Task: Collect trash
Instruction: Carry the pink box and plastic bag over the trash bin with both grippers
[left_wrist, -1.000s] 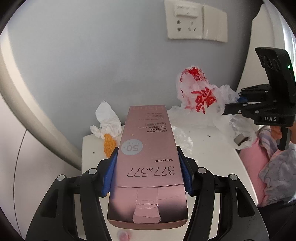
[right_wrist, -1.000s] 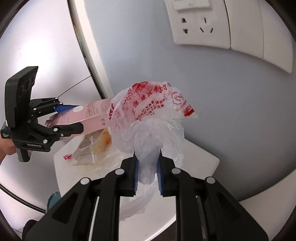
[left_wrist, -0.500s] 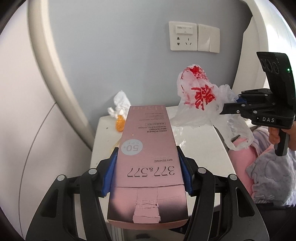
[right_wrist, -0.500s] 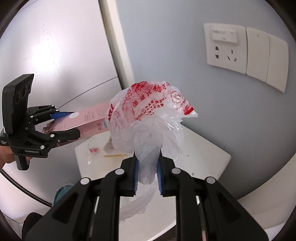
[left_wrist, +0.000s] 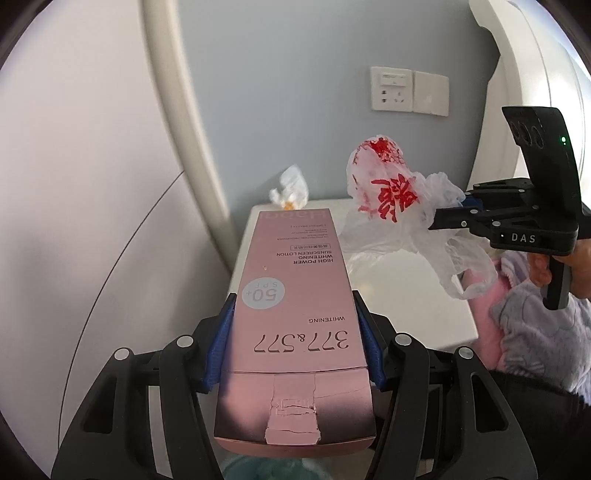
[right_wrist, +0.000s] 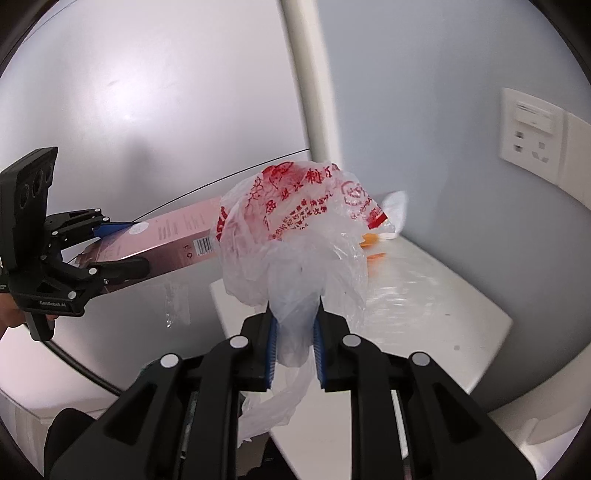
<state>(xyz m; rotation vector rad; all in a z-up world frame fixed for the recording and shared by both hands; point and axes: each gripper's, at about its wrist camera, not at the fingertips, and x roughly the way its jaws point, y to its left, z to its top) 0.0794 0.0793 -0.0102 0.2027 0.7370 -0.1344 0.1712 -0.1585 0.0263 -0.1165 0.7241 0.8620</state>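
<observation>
My left gripper (left_wrist: 293, 321) is shut on a long pink sunscreen box (left_wrist: 291, 291), which sticks out forward between the blue pads. The right wrist view shows that same box (right_wrist: 173, 240) at the left, held in the air beside the white table (right_wrist: 461, 295). My right gripper (right_wrist: 294, 338) is shut on a crumpled clear plastic bag with red print (right_wrist: 295, 236). In the left wrist view the bag (left_wrist: 388, 195) hangs from that gripper (left_wrist: 448, 218) above the table (left_wrist: 406, 295). A crumpled white tissue with orange scraps (left_wrist: 291, 186) lies at the table's far corner.
A grey-blue wall with a white socket plate (left_wrist: 408, 94) stands behind the table. A white curved panel (left_wrist: 92, 221) fills the left. A person's hand (left_wrist: 546, 266) and a pink and lilac fleece sleeve (left_wrist: 535, 325) are at the right. Something teal (left_wrist: 266, 467) shows below the box.
Both grippers have pulled back and up from the table, carrying the box and the bag; the table, tissue and socket look smaller and farther. Neither grip has changed.
</observation>
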